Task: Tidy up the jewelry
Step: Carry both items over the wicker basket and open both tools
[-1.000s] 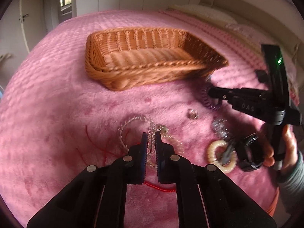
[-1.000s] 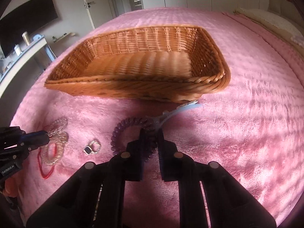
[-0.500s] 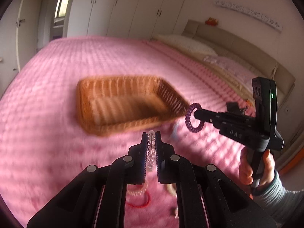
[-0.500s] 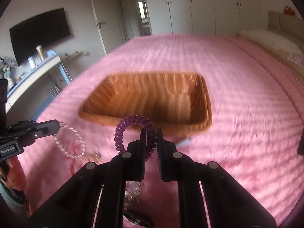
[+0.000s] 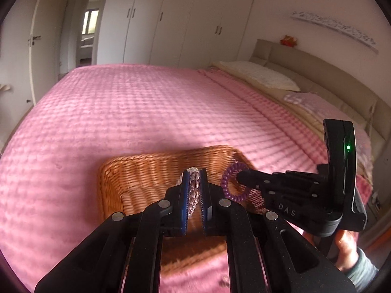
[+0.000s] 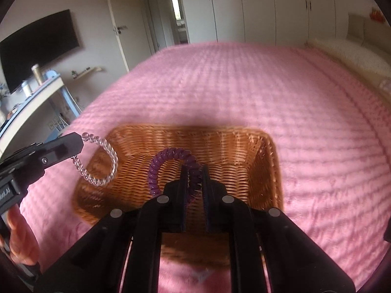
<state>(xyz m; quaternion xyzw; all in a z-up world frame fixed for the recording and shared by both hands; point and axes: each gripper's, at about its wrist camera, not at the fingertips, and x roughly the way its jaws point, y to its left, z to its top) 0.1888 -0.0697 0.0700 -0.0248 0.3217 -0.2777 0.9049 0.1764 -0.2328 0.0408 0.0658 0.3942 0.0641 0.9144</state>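
A brown wicker basket [image 5: 136, 180] [image 6: 266, 161] sits on the pink bedspread, below both grippers. My left gripper [image 5: 194, 175] is shut on a clear bead bracelet [image 5: 194, 188], which hangs as a loop over the basket's left side in the right wrist view [image 6: 107, 163]. My right gripper [image 6: 194, 171] is shut on a purple spiral hair tie [image 6: 168, 156] and holds it above the basket's middle. In the left wrist view the hair tie [image 5: 229, 180] hangs at the right gripper's tip over the basket's right rim.
The pink bedspread [image 5: 136, 112] spreads wide around the basket. Pillows [image 5: 259, 75] and a headboard lie to the right. A desk with a TV [image 6: 39, 48] stands off the bed's left side. Wardrobes line the far wall.
Both grippers have lifted their items off the bedspread and carried them forward over the basket. The other jewelry on the bed has dropped out of view.
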